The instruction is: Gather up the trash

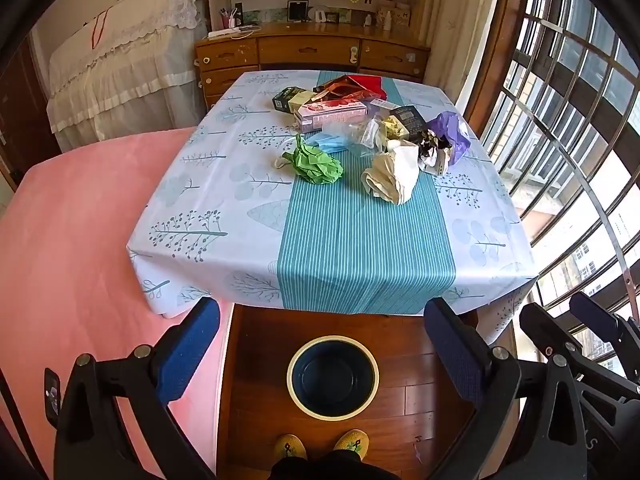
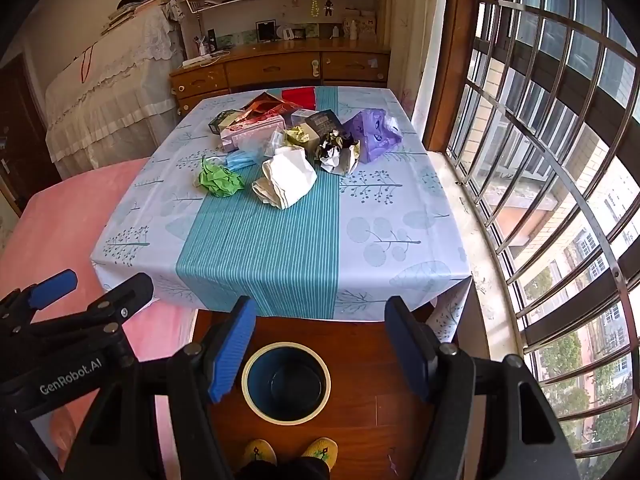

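Observation:
A heap of trash lies on the far half of the table (image 1: pixel 224 216): crumpled green paper (image 1: pixel 316 164) (image 2: pixel 219 181), a cream-white wad (image 1: pixel 394 178) (image 2: pixel 286 182), a blue face mask (image 1: pixel 334 143), a pink box (image 1: pixel 332 114), a purple bag (image 1: pixel 454 134) (image 2: pixel 374 132), black-and-white crumpled paper (image 2: pixel 338 152). A round dark-blue bin (image 1: pixel 333 378) (image 2: pixel 286 383) with a cream rim stands empty on the wooden floor below the table's near edge. My left gripper (image 1: pixel 320 346) hangs open above the bin, holding nothing. My right gripper (image 2: pixel 320 344) is open too, empty, beside it.
A pink-covered bed (image 1: pixel 72 248) borders the table on the left. A barred window (image 2: pixel 560 160) and its sill run along the right. A wooden dresser (image 1: pixel 312 56) stands behind the table. The person's yellow slippers (image 1: pixel 320 444) stand just in front of the bin.

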Demonstrator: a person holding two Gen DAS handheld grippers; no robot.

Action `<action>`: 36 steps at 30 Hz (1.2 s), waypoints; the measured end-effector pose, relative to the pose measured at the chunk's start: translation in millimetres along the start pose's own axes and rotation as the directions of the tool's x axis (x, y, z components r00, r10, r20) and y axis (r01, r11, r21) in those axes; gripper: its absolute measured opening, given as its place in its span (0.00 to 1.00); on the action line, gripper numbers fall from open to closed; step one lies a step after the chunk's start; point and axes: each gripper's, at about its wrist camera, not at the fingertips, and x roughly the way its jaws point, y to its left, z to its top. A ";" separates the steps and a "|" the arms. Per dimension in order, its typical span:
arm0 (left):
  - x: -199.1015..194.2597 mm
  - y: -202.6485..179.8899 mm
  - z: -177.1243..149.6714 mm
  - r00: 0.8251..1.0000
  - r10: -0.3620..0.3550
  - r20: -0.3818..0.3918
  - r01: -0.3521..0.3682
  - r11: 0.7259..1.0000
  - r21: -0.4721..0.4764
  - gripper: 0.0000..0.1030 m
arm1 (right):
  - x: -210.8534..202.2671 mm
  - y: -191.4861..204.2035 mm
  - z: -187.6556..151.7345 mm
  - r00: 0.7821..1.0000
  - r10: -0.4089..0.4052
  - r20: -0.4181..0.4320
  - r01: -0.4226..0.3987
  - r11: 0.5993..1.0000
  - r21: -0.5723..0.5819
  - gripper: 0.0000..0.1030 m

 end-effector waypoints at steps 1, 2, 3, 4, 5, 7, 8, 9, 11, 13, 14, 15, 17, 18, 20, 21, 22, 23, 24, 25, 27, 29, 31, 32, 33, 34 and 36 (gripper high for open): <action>-1.0 0.3 -0.8 1.000 -0.003 0.000 0.003 1.000 -0.002 0.98 | 0.1 0.3 0.1 1.000 0.001 -0.002 -0.001 1.000 0.002 0.65; -1.6 0.7 -1.5 1.000 -0.007 -0.001 0.007 1.000 -0.003 0.98 | 0.1 0.7 0.2 1.000 0.000 -0.002 0.000 1.000 0.004 0.65; 3.4 -0.2 -0.5 1.000 -0.008 -0.007 0.008 1.000 -0.007 0.97 | -0.1 1.5 0.4 1.000 -0.001 -0.002 0.001 1.000 0.006 0.65; 3.1 0.2 -0.9 1.000 -0.009 -0.006 0.009 1.000 -0.007 0.97 | -0.3 2.6 0.7 1.000 -0.002 -0.002 0.002 1.000 0.007 0.65; 3.0 -0.2 0.1 1.000 -0.008 -0.007 0.007 1.000 -0.007 0.97 | -0.7 4.2 1.0 1.000 -0.004 -0.001 0.004 1.000 0.009 0.65; 2.7 0.5 -0.1 1.000 -0.007 -0.006 0.007 1.000 -0.005 0.97 | -0.2 0.1 0.6 1.000 0.018 0.001 -0.018 1.000 0.012 0.65; 2.3 0.9 0.1 1.000 -0.007 -0.006 0.007 1.000 -0.003 0.97 | 0.1 -0.2 0.7 1.000 0.020 0.002 -0.020 1.000 0.014 0.65; 2.1 -0.1 0.8 1.000 -0.005 -0.006 0.005 1.000 -0.002 0.97 | 0.6 -0.2 0.9 1.000 0.020 0.002 -0.020 1.000 0.015 0.65; 1.9 0.6 1.7 1.000 -0.002 -0.005 0.002 1.000 0.003 0.97 | 3.4 5.0 1.7 1.000 0.019 0.005 -0.019 1.000 0.016 0.65; 2.0 1.4 2.8 1.000 0.001 -0.005 -0.001 1.000 0.008 0.97 | 5.7 7.5 2.2 1.000 0.017 0.007 -0.017 1.000 0.016 0.65; 2.0 1.8 3.2 1.000 0.002 -0.004 -0.002 1.000 0.010 0.97 | 7.0 9.1 2.5 1.000 0.017 0.008 -0.017 1.000 0.016 0.65; 1.3 2.0 3.9 1.000 0.003 -0.003 -0.003 1.000 0.011 0.97 | 2.4 4.0 3.8 1.000 0.024 0.008 -0.024 1.000 0.018 0.65; 0.8 2.8 4.1 1.000 0.006 0.000 -0.006 1.000 0.016 0.97 | 0.9 2.4 3.8 1.000 0.027 0.007 -0.027 0.999 0.019 0.65; 0.8 3.2 4.4 1.000 0.007 0.000 -0.007 1.000 0.017 0.97 | 1.3 2.8 3.4 1.000 0.027 0.008 -0.027 0.999 0.020 0.65; 1.1 3.5 5.3 1.000 0.011 0.002 -0.011 1.000 0.021 0.97 | 1.2 3.8 3.2 1.000 0.027 0.007 -0.027 0.999 0.021 0.65; 0.9 4.1 5.6 1.000 0.012 0.004 -0.012 1.000 0.022 0.97 | 1.2 3.9 3.6 1.000 0.026 0.008 -0.026 0.999 0.021 0.65; 0.7 4.7 5.9 1.000 0.015 0.006 -0.015 1.000 0.024 0.97 | 1.4 3.3 3.0 1.000 0.028 0.008 -0.028 0.999 0.021 0.65; 0.7 5.4 6.1 1.000 0.018 0.008 -0.018 1.000 0.026 0.97 | 1.6 3.1 3.2 1.000 0.029 0.007 -0.029 0.999 0.020 0.65; 0.8 6.0 6.4 1.000 0.020 0.009 -0.020 0.999 0.026 0.97 | 0.8 2.9 2.4 1.000 0.028 0.009 -0.028 0.999 0.021 0.65; 1.0 6.8 6.3 1.000 0.021 0.010 -0.021 0.999 0.026 0.96 | 0.8 2.9 2.6 1.000 0.028 0.010 -0.028 0.999 0.018 0.65; 1.3 9.0 6.8 1.000 0.023 0.011 -0.023 0.999 0.024 0.96 | 1.9 5.0 4.4 1.000 0.029 0.009 -0.029 0.999 0.016 0.65; 1.7 10.8 7.1 1.000 0.025 0.011 -0.025 0.999 0.023 0.96 | 5.2 13.2 7.3 1.000 0.025 0.007 -0.025 1.000 0.014 0.65; 1.9 11.3 7.3 1.000 0.028 0.012 -0.029 0.999 0.022 0.96 | 7.2 19.1 9.6 1.000 0.024 0.005 -0.024 1.000 0.013 0.65; 2.0 11.7 7.4 0.999 0.030 0.014 -0.030 0.999 0.022 0.96 | 6.5 18.2 9.1 1.000 0.023 0.005 -0.023 1.000 0.013 0.65; 1.8 12.1 7.3 0.999 0.031 0.015 -0.031 0.999 0.021 0.96 | 8.0 20.1 9.7 1.000 0.023 0.005 -0.023 1.000 0.012 0.65; 2.0 12.4 7.2 0.999 0.031 0.016 -0.031 0.999 0.020 0.96 | 7.3 18.4 9.3 1.000 0.023 0.004 -0.023 1.000 0.013 0.65; 2.0 12.4 7.5 0.999 0.029 0.016 -0.029 0.999 0.019 0.96 | 6.5 17.2 8.5 1.000 0.022 0.004 -0.022 1.000 0.014 0.65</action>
